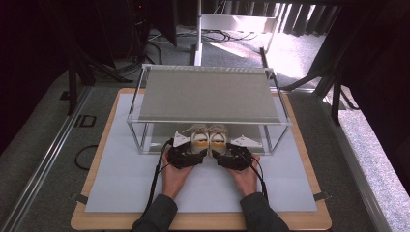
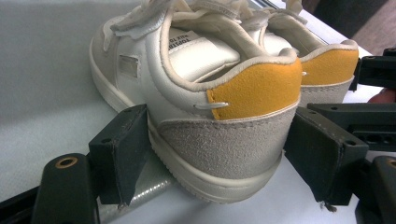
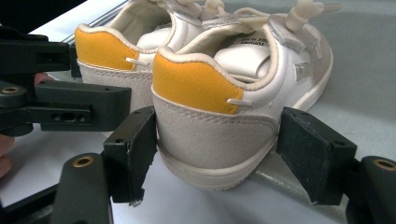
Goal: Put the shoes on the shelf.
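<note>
Tongs bracket both heels: left tongs (image 2: 205, 154) around left white-and-yellow leather sneaker (image 2: 205, 93), right tongs (image 3: 217, 149) around right sneaker (image 3: 233, 88). Jaws spread, pads not clamped. Grip and move left.

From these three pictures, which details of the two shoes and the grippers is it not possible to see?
- Toes of both shoes: high view, hidden under the rack's top shelf.
- Tongue label print: left gripper view, partly cut off by the collar and too small to read.
- Left shoe heel contact: left gripper pads sit at its sides; pressing or not is unclear.
- Right shoe, right gripper: same doubt.
</note>
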Available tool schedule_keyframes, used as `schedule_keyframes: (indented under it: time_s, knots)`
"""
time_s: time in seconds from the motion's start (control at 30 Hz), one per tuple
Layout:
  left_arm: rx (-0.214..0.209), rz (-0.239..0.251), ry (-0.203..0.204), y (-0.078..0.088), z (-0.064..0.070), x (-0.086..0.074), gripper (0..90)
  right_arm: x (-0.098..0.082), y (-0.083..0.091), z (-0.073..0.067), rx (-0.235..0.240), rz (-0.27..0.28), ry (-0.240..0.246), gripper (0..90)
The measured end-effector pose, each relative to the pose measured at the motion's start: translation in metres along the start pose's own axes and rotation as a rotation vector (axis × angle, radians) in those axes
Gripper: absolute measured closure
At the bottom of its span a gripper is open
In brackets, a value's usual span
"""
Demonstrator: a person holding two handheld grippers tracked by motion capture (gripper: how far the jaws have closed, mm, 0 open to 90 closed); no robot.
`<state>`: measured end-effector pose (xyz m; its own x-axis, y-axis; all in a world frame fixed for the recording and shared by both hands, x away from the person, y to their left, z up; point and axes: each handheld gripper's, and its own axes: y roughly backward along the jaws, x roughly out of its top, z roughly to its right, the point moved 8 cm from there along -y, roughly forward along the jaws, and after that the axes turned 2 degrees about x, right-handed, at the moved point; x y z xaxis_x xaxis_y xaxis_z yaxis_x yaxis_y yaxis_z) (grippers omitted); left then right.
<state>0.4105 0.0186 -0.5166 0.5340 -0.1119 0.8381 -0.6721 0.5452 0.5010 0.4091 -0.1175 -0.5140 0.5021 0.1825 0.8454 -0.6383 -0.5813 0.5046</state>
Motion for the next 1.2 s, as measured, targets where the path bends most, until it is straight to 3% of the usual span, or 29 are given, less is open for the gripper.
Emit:
schedule_keyframes:
  time_s: [0.27, 0.6, 1.2]
  knots:
    - [0.011, -0.006, -0.007, -0.006, -0.003, 0.009, 23.3, 0.009, -0.004, 0.007, -0.007, 0.005, 0.004, 30.2]
    - [0.025, -0.014, 0.028, -0.020, -0.009, 0.016, 23.4, 0.014, -0.014, 0.015, -0.028, -0.005, 0.014, 31.0]
    - [0.061, -0.007, 0.044, -0.031, -0.014, 0.017, 23.5, 0.012, -0.020, 0.018, -0.054, -0.026, 0.035, 32.2]
